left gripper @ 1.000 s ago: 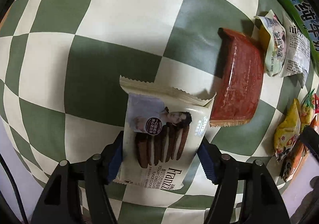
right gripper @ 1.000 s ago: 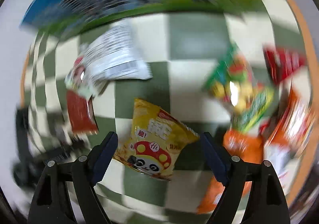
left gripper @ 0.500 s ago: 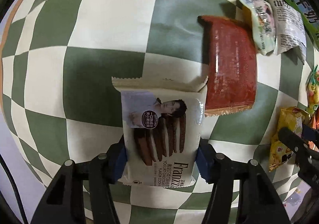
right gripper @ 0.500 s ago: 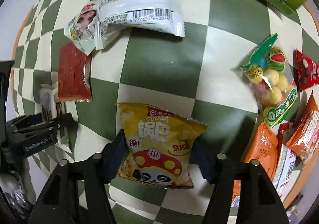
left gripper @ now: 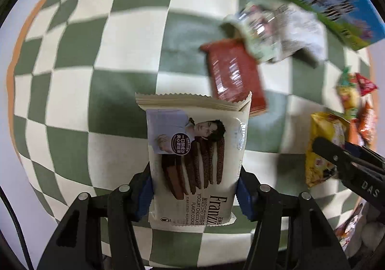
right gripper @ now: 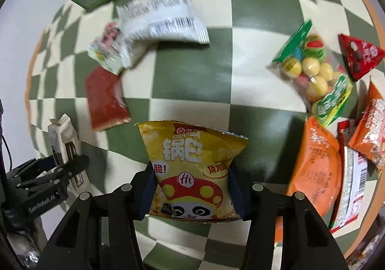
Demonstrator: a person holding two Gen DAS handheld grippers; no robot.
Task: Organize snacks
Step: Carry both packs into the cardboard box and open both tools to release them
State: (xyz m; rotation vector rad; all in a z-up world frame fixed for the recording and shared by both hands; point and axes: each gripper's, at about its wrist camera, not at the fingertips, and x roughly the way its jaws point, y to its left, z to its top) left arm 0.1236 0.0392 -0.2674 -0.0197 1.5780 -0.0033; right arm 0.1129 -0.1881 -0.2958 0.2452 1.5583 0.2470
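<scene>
Left gripper [left gripper: 195, 190] is clamping the cream cookie packet [left gripper: 195, 161], jaws pressing its sides. Right gripper [right gripper: 190, 188], jaws just closing, is pinching the yellow crisp bag [right gripper: 192, 169]. Beside that bag, the red packet [right gripper: 104, 97], white pouches [right gripper: 163, 17] and orange packs [right gripper: 315, 166] are lying loose on the checked worktop [right gripper: 252, 72]; sorting is appearing barely begun.

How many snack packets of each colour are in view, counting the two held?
White or cream: 3 - barcode packet, small pale packet, cookie packet
Red: 3 - flat packet, triangular packet, red-edged packet
Orange: 2 - large packet, edge packet
Yellow: 1 - Guoba packet
Green: 1 - candy bag
Total: 10
</scene>
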